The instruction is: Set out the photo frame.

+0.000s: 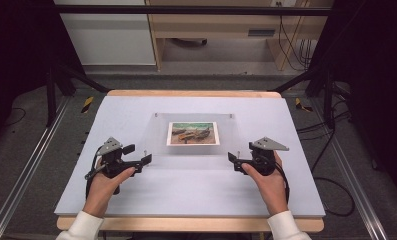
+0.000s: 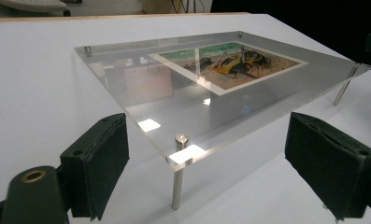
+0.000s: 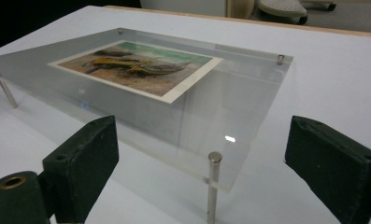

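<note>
Clear acrylic frame panel on short metal standoff legs, with a small printed picture of boats lying under it, stands flat in the middle of the pale grey table mat. All four corner posts look planted on the mat, and the picture sits centred beneath the panel, so I judge the placing of the panel over the picture to be done.

My left gripper hangs just off the panel's near left corner, and my right gripper just off its near right corner. Both are released: in the left gripper view the black pads stand wide to either side of the corner post without touching it or the panel. In the right gripper view the pads stand equally clear of that corner's post.

As I read it, little is left beyond pulling both hands away from the panel. I cannot tell whether the post caps are screwed tight.
</note>
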`<state>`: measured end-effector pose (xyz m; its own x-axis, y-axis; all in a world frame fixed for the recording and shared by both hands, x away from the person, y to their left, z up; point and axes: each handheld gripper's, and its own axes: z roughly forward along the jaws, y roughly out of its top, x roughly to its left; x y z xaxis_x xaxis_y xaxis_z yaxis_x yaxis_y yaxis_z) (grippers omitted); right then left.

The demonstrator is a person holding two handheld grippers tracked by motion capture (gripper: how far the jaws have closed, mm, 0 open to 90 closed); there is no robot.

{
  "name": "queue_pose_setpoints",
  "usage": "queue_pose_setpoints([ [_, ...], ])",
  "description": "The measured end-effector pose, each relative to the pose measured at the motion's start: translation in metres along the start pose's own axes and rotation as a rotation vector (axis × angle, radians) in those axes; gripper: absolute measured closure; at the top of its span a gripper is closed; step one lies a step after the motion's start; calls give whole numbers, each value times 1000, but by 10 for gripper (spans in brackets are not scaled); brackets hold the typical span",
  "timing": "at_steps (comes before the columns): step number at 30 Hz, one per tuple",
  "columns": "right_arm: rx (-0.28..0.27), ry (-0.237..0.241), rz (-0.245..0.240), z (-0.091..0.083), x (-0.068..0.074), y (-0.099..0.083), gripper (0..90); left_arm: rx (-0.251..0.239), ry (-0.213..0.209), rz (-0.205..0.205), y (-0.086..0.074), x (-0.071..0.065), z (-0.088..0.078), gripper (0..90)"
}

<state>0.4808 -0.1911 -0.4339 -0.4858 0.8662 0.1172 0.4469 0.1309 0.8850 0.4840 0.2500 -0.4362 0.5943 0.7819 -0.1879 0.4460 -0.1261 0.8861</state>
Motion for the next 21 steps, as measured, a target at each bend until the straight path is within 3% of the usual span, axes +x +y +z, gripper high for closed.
queue_pose_setpoints([
  [6,4,-16,5,8,-6,12,175,31,-1,-11,13,5,10,151],
  [13,46,-29,-6,18,-10,24,204,58,34,21,23,7,21,166],
  [21,139,-11,24,35,-16,27,196,112,60,-20,26,18,34,183],
])
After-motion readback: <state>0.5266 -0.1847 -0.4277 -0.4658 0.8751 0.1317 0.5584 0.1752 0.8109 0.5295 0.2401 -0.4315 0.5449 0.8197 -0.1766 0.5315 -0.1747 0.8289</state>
